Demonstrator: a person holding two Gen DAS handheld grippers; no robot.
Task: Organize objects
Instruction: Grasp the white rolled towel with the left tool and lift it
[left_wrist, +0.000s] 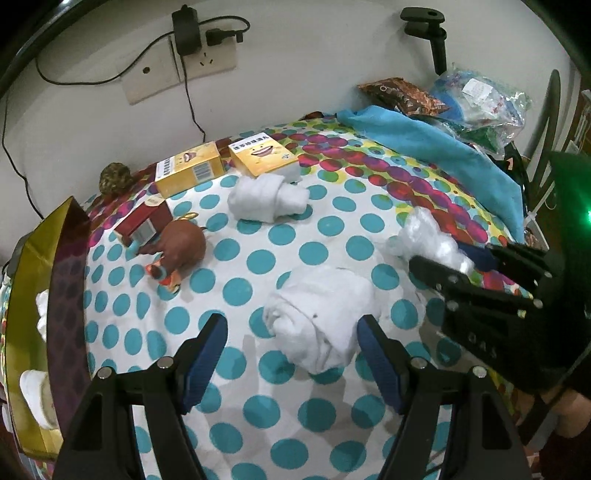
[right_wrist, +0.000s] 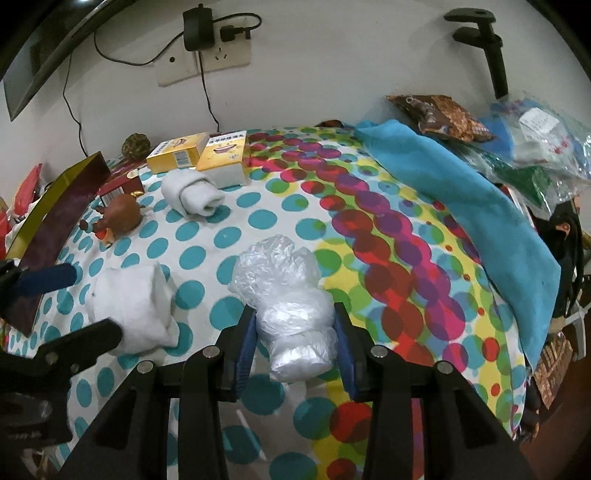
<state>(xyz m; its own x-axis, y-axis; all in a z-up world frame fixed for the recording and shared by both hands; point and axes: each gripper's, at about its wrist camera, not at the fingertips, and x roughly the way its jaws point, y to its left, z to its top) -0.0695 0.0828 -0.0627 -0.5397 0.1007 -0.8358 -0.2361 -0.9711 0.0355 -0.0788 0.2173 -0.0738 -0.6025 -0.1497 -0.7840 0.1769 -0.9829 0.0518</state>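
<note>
A rolled white towel lies on the dotted tablecloth, and my left gripper stands wide open around its near end without the pads touching it. In the right wrist view the same towel sits between the left gripper's fingers. My right gripper is shut on a crumpled clear plastic bag, pads pressing both sides. That bag and the right gripper show at the right of the left wrist view.
A second rolled towel, two yellow boxes, a red box and a brown toy animal lie further back. A gold and purple box with white items stands at left. A blue cloth and snack bags lie at right.
</note>
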